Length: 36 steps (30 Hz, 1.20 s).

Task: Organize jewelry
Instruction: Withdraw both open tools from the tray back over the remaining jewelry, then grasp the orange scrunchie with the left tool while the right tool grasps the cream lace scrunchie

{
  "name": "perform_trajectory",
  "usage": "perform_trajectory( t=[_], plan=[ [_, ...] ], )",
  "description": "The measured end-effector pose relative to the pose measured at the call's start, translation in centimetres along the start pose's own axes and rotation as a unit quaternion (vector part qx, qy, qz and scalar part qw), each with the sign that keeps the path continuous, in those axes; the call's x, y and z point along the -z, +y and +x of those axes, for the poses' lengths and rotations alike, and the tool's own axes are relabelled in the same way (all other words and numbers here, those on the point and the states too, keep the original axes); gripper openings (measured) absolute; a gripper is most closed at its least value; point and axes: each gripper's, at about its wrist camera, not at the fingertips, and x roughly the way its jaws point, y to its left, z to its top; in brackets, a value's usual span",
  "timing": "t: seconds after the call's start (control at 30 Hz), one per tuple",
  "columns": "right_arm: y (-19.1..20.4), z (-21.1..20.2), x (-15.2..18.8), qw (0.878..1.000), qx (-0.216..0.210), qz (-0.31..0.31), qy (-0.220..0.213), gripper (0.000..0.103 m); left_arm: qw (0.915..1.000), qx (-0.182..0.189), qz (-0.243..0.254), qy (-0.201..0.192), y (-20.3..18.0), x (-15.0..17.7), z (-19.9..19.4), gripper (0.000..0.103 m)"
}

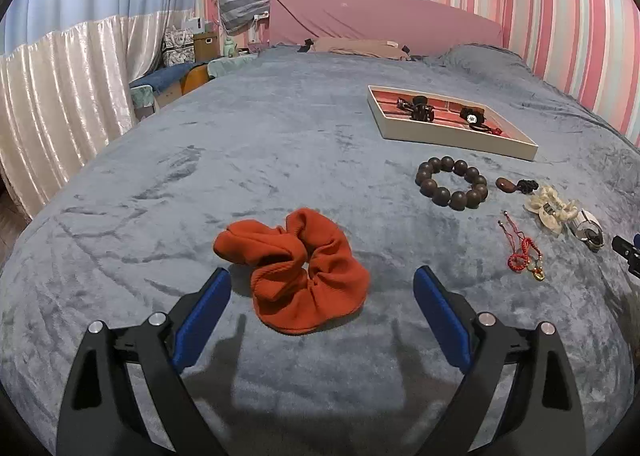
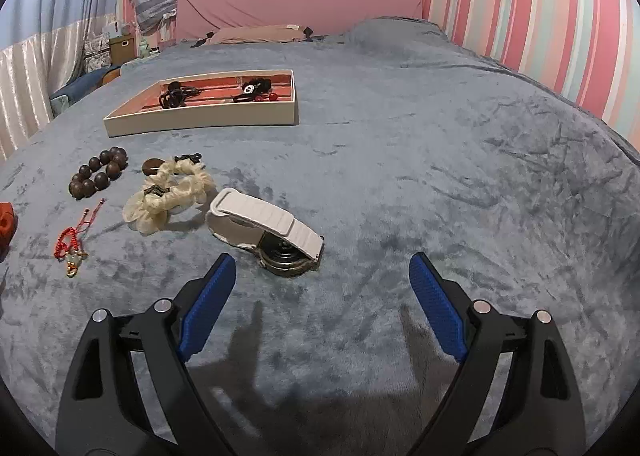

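An orange scrunchie [image 1: 296, 272] lies on the grey bedspread, between and just ahead of my open left gripper [image 1: 322, 276]. My open right gripper [image 2: 322, 262] hovers just behind a white-strapped watch [image 2: 264, 226]. A cream scrunchie [image 2: 168, 194], a brown bead bracelet [image 2: 98, 172], a red cord bracelet [image 2: 72, 242] and a brown pendant [image 2: 152, 166] lie to its left. A white tray with red lining [image 2: 200, 122] holds dark hair clips; it also shows in the left wrist view [image 1: 452, 138].
A pink headboard [image 1: 380, 22] and a tan pillow [image 1: 360, 46] stand at the far end of the bed. Striped wall on the right [image 2: 540, 8]. Curtains and boxes on the left [image 1: 60, 96].
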Motion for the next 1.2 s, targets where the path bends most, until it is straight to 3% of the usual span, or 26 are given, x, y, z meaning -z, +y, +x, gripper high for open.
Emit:
perform_trajectory(
  t=[0.87,1.2],
  plan=[
    [0.6,3.0,-1.1,1.000,-0.001,-0.006,0.027,0.087,0.9998,0.013,-0.009,0.015,0.6,-0.4,2.5,0.091],
    [2.2,2.2,-2.5,1.000,-0.014,-0.014,0.005,0.087,0.9997,0.016,-0.002,0.017,0.6,-1.0,3.0,0.091]
  ],
)
